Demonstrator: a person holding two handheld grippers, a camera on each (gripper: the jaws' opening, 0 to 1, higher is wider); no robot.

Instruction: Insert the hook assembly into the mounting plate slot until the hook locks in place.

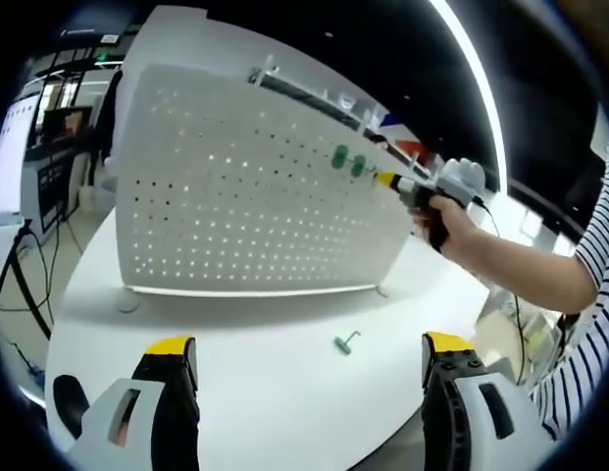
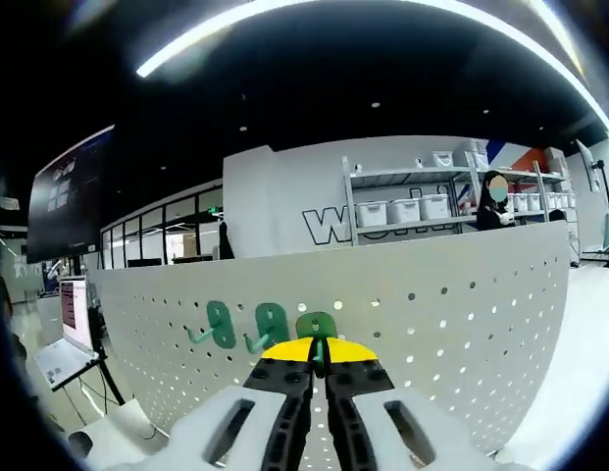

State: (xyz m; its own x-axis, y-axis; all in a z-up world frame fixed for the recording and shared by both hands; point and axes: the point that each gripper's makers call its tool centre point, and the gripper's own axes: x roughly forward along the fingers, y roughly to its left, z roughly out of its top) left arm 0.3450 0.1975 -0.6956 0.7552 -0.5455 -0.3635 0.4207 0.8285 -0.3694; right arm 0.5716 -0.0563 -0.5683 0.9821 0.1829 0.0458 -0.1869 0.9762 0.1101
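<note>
A white pegboard (image 1: 245, 186) stands upright on a round white table (image 1: 265, 402). Two green hooks (image 1: 349, 161) hang near its upper right; in the right gripper view they sit at left (image 2: 221, 324) and middle (image 2: 272, 322). My right gripper (image 2: 319, 353) is shut on a third green hook (image 2: 316, 326), pressed against the pegboard (image 2: 461, 314) beside those two. From the left gripper view, that right gripper (image 1: 387, 180) is held by a person's hand at the board's right edge. A loose green hook (image 1: 346, 341) lies on the table. My left gripper (image 1: 309, 343) is open, above the table's near side.
The board's feet (image 1: 127, 302) rest on the table. The table edge curves round at the left and front. A person's striped sleeve (image 1: 598, 255) reaches in from the right. Screens and cables (image 1: 34, 196) stand at left. Shelves with white bins (image 2: 402, 211) and a person are behind the board.
</note>
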